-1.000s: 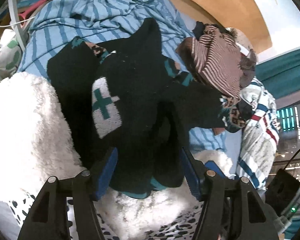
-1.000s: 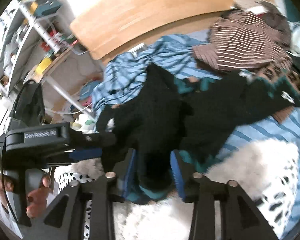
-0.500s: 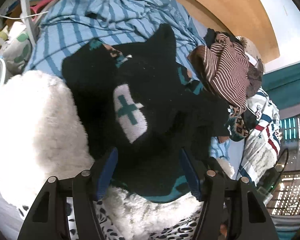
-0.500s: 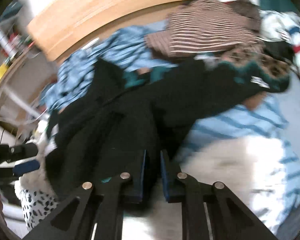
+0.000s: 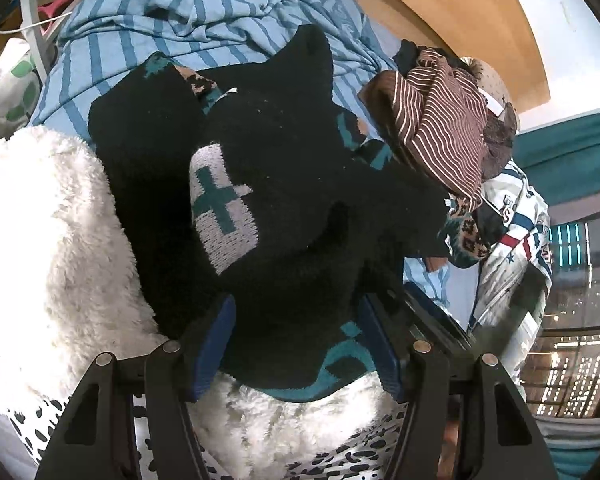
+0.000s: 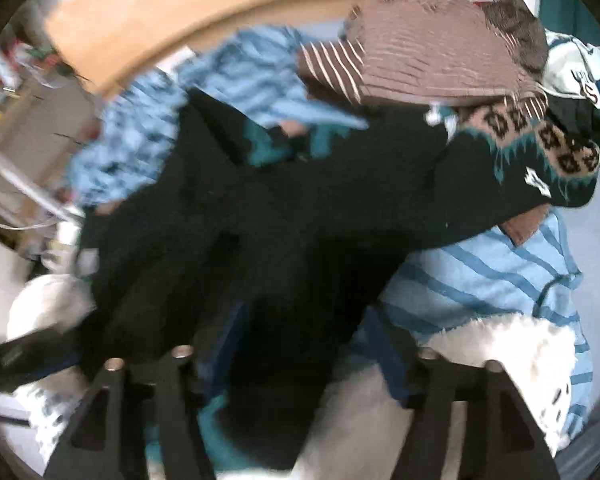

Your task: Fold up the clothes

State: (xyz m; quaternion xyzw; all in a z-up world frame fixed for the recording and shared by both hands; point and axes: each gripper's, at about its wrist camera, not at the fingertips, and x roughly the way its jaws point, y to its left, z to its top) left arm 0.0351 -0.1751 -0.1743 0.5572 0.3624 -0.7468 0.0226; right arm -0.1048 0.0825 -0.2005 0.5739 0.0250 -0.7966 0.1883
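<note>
Right tongs (image 6: 300, 344): jaws reopened wide around black sweater (image 6: 300, 220), which has bunched toward the striped sheet (image 5: 172, 20).

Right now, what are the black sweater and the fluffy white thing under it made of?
The black sweater looks like thick knitted yarn, maybe wool or acrylic: a matte, fuzzy surface with a white-and-teal patch knitted in. The fluffy white blanket looks like plush synthetic fleece or faux fur, given its long, soft, shaggy pile. The exact fibres can't be told from looks alone.
</note>
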